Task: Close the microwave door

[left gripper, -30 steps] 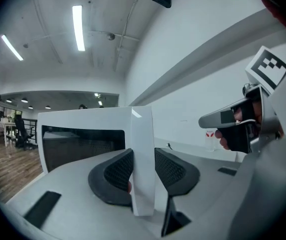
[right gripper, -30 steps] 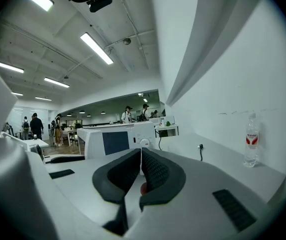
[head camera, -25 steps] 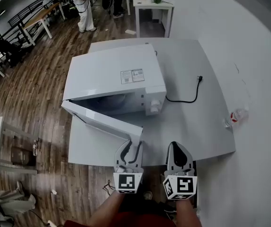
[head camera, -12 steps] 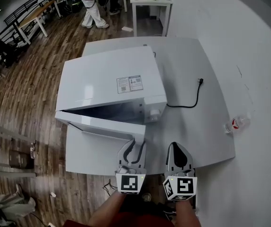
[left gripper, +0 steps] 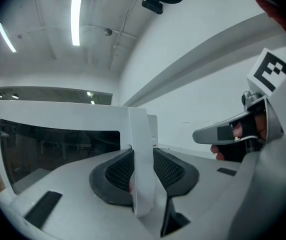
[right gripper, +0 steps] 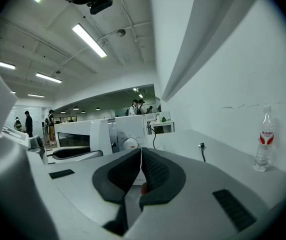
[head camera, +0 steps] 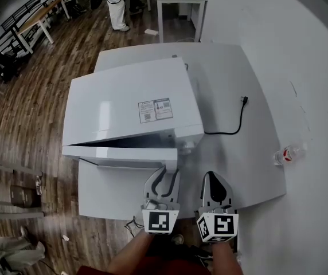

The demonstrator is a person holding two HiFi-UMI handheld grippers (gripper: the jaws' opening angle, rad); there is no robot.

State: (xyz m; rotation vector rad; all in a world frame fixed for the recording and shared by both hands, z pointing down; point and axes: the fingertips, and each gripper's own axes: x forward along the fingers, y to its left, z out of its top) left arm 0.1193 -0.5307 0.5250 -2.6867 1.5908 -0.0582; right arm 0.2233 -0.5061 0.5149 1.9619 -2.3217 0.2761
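- Table (head camera: pixel 250 153): white, bears the microwave at its left part; near edge cut off behind both grippers in the head view.
- Microwave (head camera: pixel 124 102): stands squarely on the table, front toward the person; cavity interior hidden behind the door, control panel mostly tucked under the top's overhang in the head view.
- Microwave door (head camera: pixel 124 155): hinged at the left and almost home, with only a thin dark wedge showing between it and the front. By judgement most of the swing done; last push and latch left. Latch itself not visible, so no telling whether it catches.
- Left gripper (head camera: pixel 163 179): reaches level at the door's free end; claw has just been closing and pinches the door's white edge between its ribbed pads (left gripper: pixel 120 170). Contact point masked by the jaws in the head view.
- Right gripper (head camera: pixel 213 179): hangs just beside the left, clear of the microwave; claw pressed together on nothing.
- Power cord (head camera: pixel 233 122): lies loose on the table right of the microwave, plug unconnected; appliance end hidden.
- Bottle (head camera: pixel 284 153): at the table's right edge, well apart; label too small to read.
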